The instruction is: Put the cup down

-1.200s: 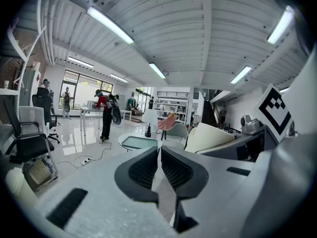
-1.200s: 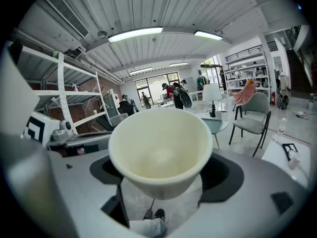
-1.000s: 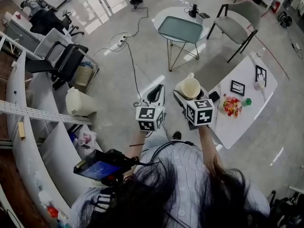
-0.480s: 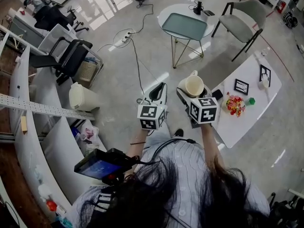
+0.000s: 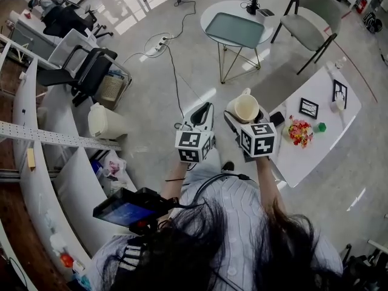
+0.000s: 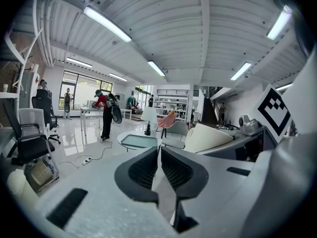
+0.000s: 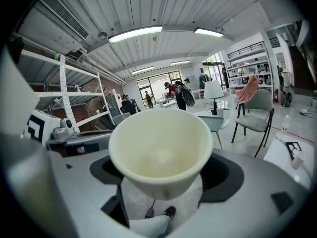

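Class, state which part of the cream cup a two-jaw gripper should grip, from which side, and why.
Grip the cup low on its wall, one jaw each side, as the right gripper does. It tapers from a wide rim to a narrower base, so jaws probably span it best there.

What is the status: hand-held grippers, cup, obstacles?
Right hand-held gripper shut on cup, held in air. Left hand-held gripper shut, empty. White table at right, partly bare.

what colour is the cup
The cup is plain cream; best seen in the right gripper view.
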Motion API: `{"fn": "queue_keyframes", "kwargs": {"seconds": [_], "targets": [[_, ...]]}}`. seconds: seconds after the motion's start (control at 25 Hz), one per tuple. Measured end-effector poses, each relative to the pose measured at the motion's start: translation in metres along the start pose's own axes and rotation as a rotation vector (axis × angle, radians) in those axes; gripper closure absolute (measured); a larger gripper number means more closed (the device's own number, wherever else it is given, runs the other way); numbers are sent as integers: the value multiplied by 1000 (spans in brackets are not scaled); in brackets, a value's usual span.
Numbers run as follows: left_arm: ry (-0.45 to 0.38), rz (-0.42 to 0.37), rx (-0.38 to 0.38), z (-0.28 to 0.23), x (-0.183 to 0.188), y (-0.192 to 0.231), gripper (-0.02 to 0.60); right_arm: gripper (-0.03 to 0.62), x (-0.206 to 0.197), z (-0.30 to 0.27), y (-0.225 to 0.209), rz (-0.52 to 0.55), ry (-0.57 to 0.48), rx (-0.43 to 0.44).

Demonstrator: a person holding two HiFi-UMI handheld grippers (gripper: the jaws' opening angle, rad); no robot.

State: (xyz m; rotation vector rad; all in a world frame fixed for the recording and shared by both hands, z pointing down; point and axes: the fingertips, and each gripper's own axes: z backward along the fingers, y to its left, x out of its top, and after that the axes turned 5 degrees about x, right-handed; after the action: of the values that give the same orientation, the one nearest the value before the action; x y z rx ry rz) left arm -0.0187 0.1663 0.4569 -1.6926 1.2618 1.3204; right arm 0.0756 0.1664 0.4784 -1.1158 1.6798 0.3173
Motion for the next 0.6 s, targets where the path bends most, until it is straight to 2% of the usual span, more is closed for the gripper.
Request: {"fn": "queue_keyframes", "kwargs": {"seconds": [0.28,0.6], "targets": [[14,-3,-13,-20,0,1,551,191,6,-12,-18,-3,11,-13],[31,10,-21,-66,5,28,550,191,21,-52,-39,-10,31,-28]]}}
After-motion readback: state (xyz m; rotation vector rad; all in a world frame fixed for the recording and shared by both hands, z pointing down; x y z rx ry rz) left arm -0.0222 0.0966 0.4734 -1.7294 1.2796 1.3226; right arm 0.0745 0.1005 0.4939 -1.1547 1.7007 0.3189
